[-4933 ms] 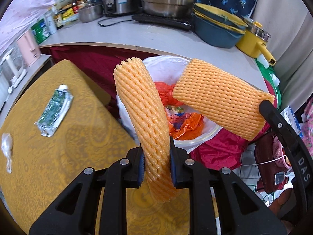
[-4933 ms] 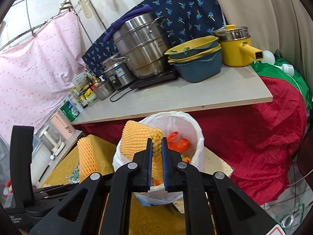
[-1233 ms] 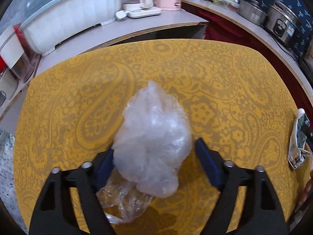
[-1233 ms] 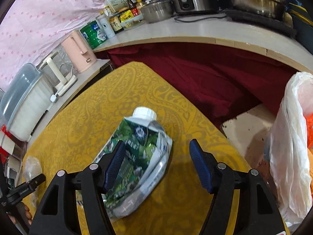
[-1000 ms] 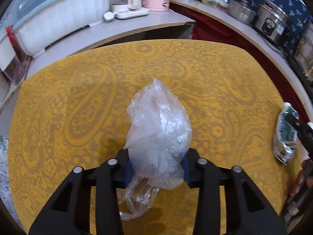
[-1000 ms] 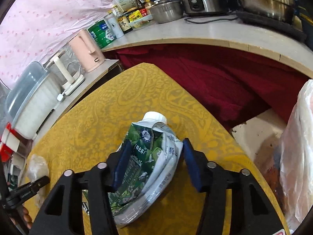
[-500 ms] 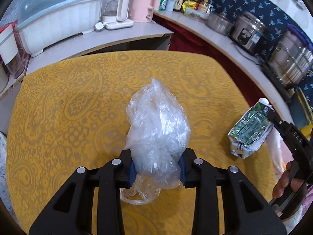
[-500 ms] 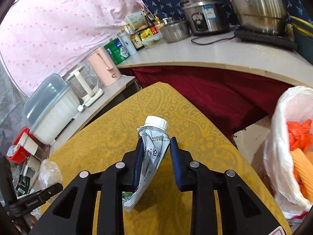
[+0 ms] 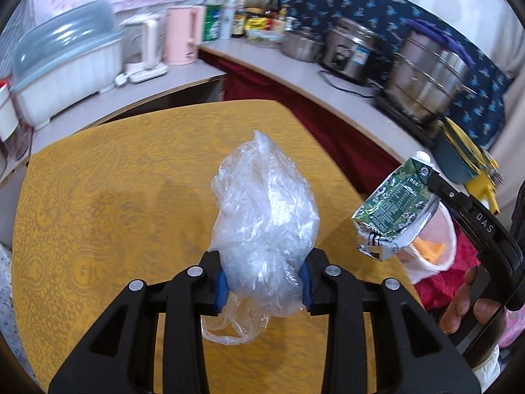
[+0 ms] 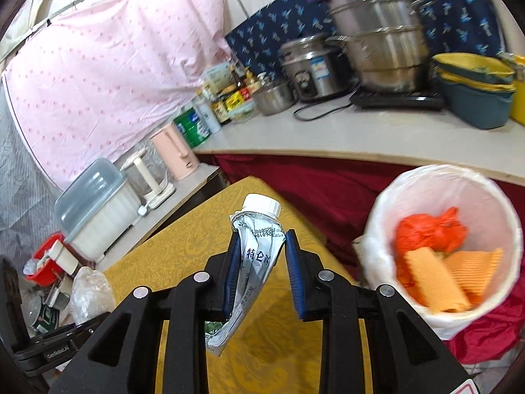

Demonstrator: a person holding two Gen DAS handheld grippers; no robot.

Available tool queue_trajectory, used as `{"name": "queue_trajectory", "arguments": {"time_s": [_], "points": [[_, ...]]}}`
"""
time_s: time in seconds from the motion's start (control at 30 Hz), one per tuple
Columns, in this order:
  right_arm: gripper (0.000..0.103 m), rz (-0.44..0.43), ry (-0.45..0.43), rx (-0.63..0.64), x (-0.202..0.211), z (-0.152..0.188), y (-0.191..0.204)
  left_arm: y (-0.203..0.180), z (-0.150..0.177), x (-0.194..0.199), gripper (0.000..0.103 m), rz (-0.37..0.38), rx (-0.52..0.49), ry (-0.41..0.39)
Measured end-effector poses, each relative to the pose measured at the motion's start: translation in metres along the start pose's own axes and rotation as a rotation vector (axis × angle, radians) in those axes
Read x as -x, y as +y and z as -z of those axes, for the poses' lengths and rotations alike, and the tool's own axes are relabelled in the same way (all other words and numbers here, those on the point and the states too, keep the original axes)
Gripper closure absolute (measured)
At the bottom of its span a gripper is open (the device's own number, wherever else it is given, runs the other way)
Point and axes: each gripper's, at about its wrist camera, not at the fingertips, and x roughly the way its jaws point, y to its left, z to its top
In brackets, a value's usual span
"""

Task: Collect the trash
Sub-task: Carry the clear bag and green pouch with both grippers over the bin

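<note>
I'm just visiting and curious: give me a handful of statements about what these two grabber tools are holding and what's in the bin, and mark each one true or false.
1. The left gripper is shut on a crumpled clear plastic bag. True.
2. The right gripper holds a glass bottle. False: it is shut on a flattened green carton with a white cap.
3. The white-lined bin is empty. False: orange foam nets and an orange bag lie in it.
4. The carton is lifted off the yellow table. True.
5. The bin stands on the yellow table. False: it stands beside it, lower down.
</note>
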Motion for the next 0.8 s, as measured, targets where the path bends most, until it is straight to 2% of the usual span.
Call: {"name": "queue_trajectory", "arguments": {"time_s": [0.4,0.8], "points": [[0.077,0.099,-0.094,-0.07,0.084,0.0,-0.078,-0.108,0.019,0.009,0.071,0.084,-0.164,0.006],[0.077,0.195,-0.162,-0.132,0.129,-0.001,-0.141,-0.2,0.034,-0.006,0.071,0.163,-0.297,0.038]]}}
